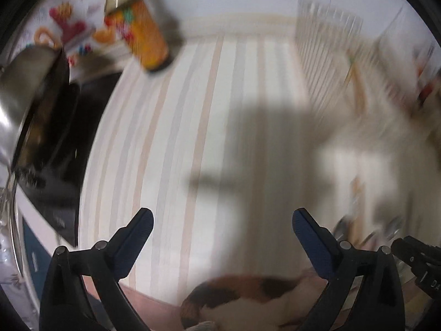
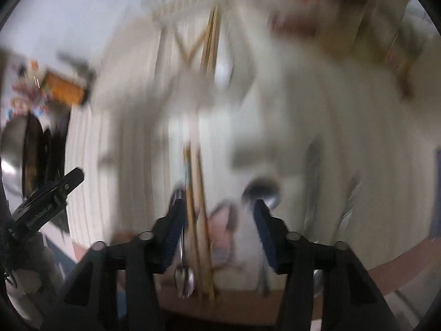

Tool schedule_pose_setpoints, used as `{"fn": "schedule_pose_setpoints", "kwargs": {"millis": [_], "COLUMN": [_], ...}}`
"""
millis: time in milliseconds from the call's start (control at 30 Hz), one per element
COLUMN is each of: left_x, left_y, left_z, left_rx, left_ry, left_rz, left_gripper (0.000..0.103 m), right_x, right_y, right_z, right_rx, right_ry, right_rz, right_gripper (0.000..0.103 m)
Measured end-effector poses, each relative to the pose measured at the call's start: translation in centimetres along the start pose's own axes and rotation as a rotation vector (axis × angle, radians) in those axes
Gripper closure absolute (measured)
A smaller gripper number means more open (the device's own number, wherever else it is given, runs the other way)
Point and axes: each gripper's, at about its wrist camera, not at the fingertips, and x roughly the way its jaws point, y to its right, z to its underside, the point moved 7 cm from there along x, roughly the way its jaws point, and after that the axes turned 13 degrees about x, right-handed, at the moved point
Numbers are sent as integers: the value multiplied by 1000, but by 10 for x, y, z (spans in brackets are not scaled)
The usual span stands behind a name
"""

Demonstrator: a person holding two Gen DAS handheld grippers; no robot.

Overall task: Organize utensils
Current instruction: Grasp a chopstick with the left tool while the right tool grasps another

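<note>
Both views are motion-blurred. My left gripper [image 1: 222, 220] is open and empty above a striped tablecloth [image 1: 226, 110]. My right gripper [image 2: 219, 207] is open over a heap of utensils at the table's near edge: wooden chopsticks [image 2: 197, 193] run between its fingers, a metal spoon [image 2: 184, 277] lies by the left finger, another spoon [image 2: 261, 191] by the right fingertip. More cutlery [image 2: 350, 198] lies to the right. A white slatted utensil holder [image 1: 325, 44] stands at the back; it also shows in the right wrist view [image 2: 187, 19] with chopsticks leaning in it.
An orange can [image 1: 148, 38] and a colourful box [image 1: 69, 24] stand at the back left. A metal pot [image 1: 24, 88] on a black stove is at the left. A calico cat [image 1: 248, 295] lies below the table's near edge. Boxes [image 2: 386, 27] stand at the right.
</note>
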Motion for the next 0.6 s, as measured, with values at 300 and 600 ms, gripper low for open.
{"fn": "schedule_pose_setpoints", "kwargs": {"millis": [300,600], "left_x": [27,5], "left_y": [9,107], "left_z": [33,22], "left_rx": [5,142], "left_ry": [-76,-50], "left_rz": [-5,257], "left_gripper": [1,45], "right_x": [54,34], "right_y": [-7,48], "right_z": [27,17], "right_rx": [-64,22], "right_ry": [-47,-22], "right_rz": [86,176], "right_gripper": [99,99]}}
